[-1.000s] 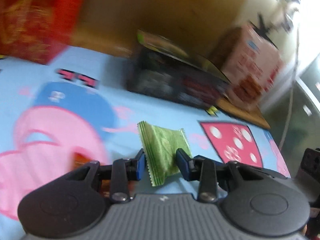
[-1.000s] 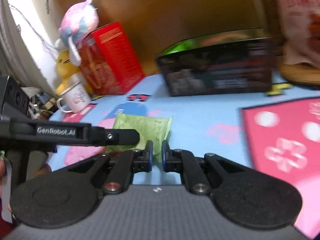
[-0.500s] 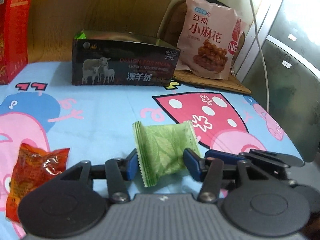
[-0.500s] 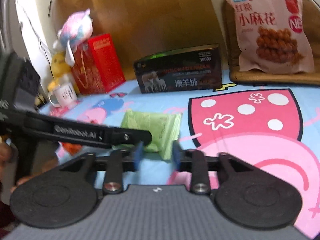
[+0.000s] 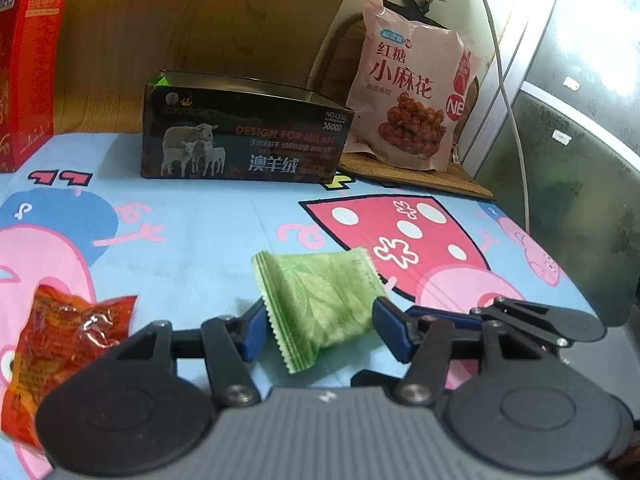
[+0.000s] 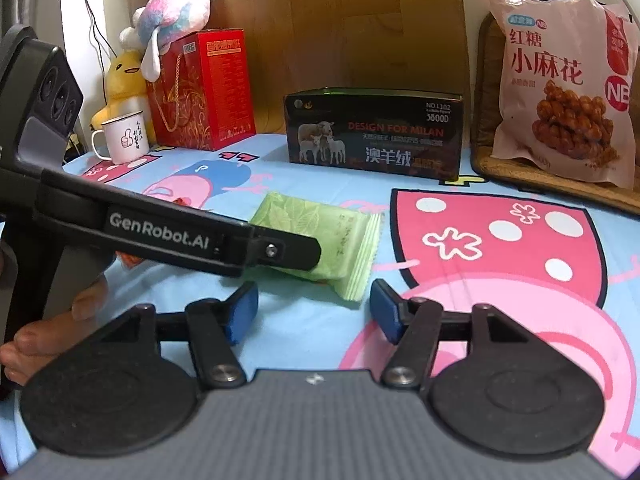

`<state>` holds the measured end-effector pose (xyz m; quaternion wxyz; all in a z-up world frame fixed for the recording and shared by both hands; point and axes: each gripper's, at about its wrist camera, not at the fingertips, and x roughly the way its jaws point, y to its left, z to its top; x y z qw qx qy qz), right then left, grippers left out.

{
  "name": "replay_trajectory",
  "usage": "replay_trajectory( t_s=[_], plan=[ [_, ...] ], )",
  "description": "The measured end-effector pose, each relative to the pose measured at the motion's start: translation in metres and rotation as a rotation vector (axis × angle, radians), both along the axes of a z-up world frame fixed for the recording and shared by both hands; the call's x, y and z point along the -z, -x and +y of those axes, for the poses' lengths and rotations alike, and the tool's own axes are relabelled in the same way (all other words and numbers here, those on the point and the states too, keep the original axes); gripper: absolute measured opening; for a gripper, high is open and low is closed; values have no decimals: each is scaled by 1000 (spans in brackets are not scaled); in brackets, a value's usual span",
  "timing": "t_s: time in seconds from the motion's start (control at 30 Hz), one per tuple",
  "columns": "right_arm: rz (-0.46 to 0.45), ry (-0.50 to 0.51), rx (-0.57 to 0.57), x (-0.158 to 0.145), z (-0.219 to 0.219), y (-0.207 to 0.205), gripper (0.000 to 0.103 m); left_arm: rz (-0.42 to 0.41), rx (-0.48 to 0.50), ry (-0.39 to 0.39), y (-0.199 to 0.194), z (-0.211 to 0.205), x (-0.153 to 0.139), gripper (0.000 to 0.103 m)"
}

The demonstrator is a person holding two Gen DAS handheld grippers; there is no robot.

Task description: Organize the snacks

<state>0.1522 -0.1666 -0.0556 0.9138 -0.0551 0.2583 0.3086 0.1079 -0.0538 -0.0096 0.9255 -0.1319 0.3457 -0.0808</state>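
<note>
A green leaf-print snack packet (image 5: 320, 296) lies on the cartoon-print cloth (image 5: 208, 232). It sits between the blue pads of my left gripper (image 5: 320, 330), whose jaws are opening; the pads stand at the packet's two edges without squeezing it. In the right wrist view the same packet (image 6: 316, 220) lies just ahead of my right gripper (image 6: 314, 312). The right jaws are also opening and have nothing between them. One left gripper finger (image 6: 280, 250) crosses over the packet. An orange-red snack packet (image 5: 68, 340) lies at the near left.
An open-topped black box (image 5: 244, 140) with sheep on it stands at the back. Right of it a pink snack bag (image 5: 408, 100) leans on a mat. A red box (image 6: 204, 88), a white mug (image 6: 124, 140) and plush toys (image 6: 172, 12) stand back left. A hand (image 6: 48, 332) grips the left handle.
Both grippers swung and then steadied, and the blur is gone. The right jaws, shut a second ago, have spread wide. The left jaws have widened and the green packet has flattened out between them.
</note>
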Motion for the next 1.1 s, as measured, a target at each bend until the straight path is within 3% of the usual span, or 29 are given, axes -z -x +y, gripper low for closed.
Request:
replay_trajectory(
  t_s=[1.1],
  plan=[
    [1, 0, 5, 0, 0, 1, 65, -2, 0, 4, 1, 0, 1, 58]
  ],
)
